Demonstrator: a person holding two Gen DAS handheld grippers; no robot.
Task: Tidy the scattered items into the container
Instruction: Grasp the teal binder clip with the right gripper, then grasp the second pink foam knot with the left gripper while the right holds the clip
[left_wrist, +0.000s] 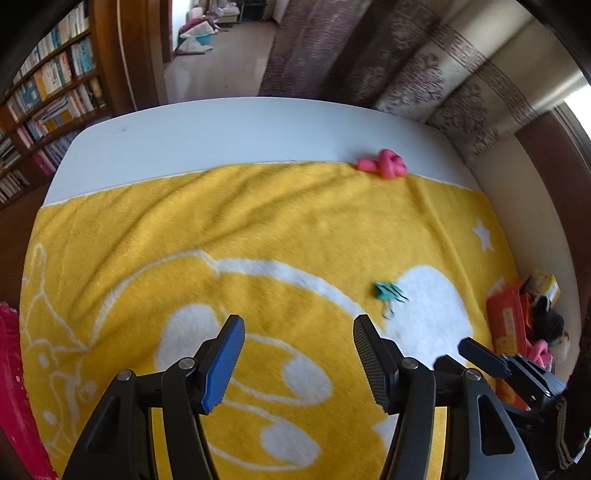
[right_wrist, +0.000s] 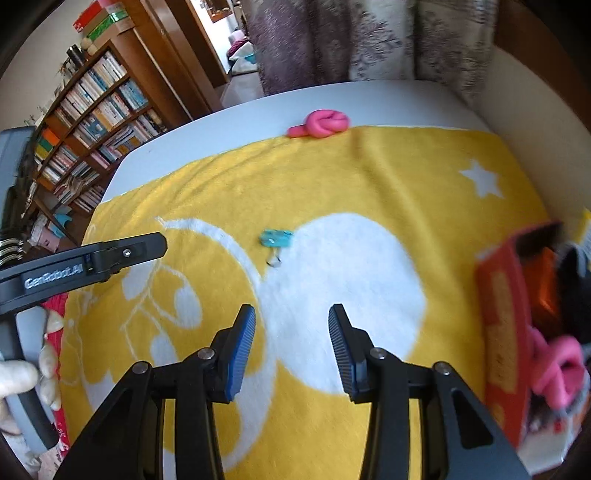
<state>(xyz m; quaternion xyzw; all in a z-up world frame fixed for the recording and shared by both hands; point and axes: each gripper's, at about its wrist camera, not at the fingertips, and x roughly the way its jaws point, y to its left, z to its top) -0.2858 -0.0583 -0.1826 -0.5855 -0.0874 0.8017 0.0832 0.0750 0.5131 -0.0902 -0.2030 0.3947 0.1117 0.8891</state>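
1. My left gripper (left_wrist: 299, 354) fills the bottom of the left wrist view, its blue-padded and black ribbed fingers standing apart with nothing between them, only the yellow terry blanket with white cartoon shapes (left_wrist: 221, 229) under it.
2. My right gripper (right_wrist: 291, 349) sits at the bottom centre of the right wrist view, jaws parted and empty too (the blanket's big white patch shows through the gap).
3. The small teal clip-like item (right_wrist: 276, 238) lies on the blanket just above the middle of the right view; in the left view it is right of centre (left_wrist: 388, 291), touching the edge of a white patch.
4. The pink knotted soft rope-like piece (right_wrist: 327, 123) rests at the blanket's far edge, top centre, partly on the pale grey tabletop (right_wrist: 240, 122).
5. The red cardboard box container (right_wrist: 506, 332) is at the right edge, holding another pink piece and something dark (too blurred to name).
6. A hand (right_wrist: 22, 376) grips the other tool's grey handle at lower left of the right view.
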